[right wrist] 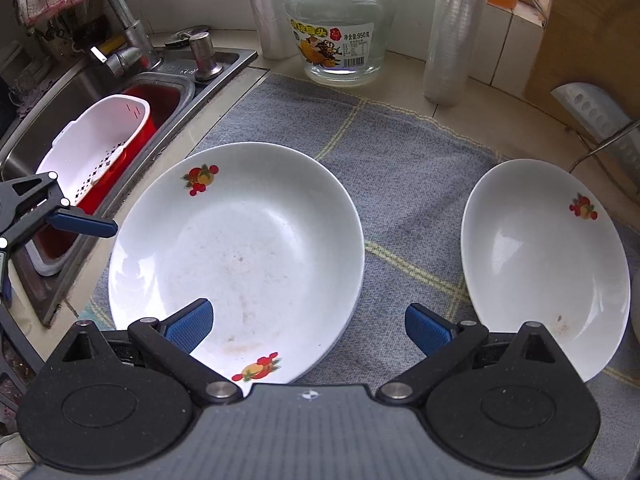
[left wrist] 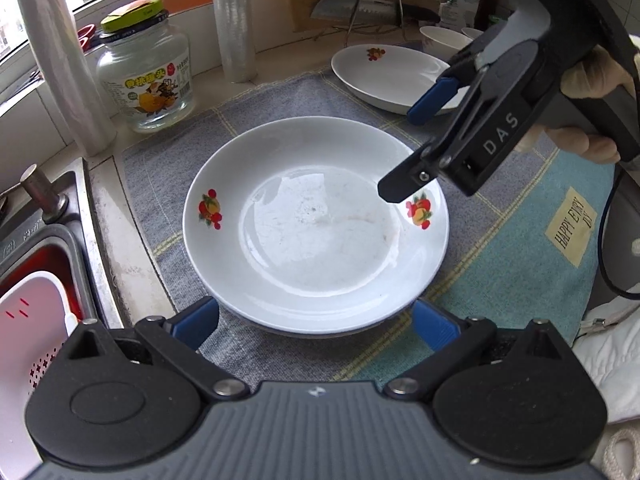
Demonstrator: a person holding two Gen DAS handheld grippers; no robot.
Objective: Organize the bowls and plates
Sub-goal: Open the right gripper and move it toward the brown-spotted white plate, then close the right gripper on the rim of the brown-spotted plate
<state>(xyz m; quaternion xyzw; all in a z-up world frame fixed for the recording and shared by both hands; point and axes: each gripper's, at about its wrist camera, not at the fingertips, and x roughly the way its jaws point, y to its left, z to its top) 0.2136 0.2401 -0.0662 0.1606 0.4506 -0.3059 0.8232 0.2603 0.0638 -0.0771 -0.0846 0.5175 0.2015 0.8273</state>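
Note:
A white plate with fruit prints [left wrist: 316, 224] lies on a grey-blue cloth [left wrist: 168, 168]; it also shows in the right wrist view [right wrist: 236, 256]. A second white plate [left wrist: 384, 74] lies further along the cloth, at the right in the right wrist view [right wrist: 544, 264]. White bowls [left wrist: 444, 40] stand behind it. My left gripper [left wrist: 316, 322] is open, its fingers at the near rim of the first plate. My right gripper [right wrist: 308, 326] is open above the cloth between the plates; in the left wrist view it [left wrist: 416, 148] hovers over the first plate's far right rim.
A glass jar [right wrist: 340, 36] and two rolls of plastic wrap [right wrist: 452, 36] stand behind the cloth. A sink [right wrist: 80, 80] with a red and white colander [right wrist: 92, 168] and a tap [right wrist: 120, 20] is on the left. A cleaver [right wrist: 600, 120] rests on a wire rack at the right.

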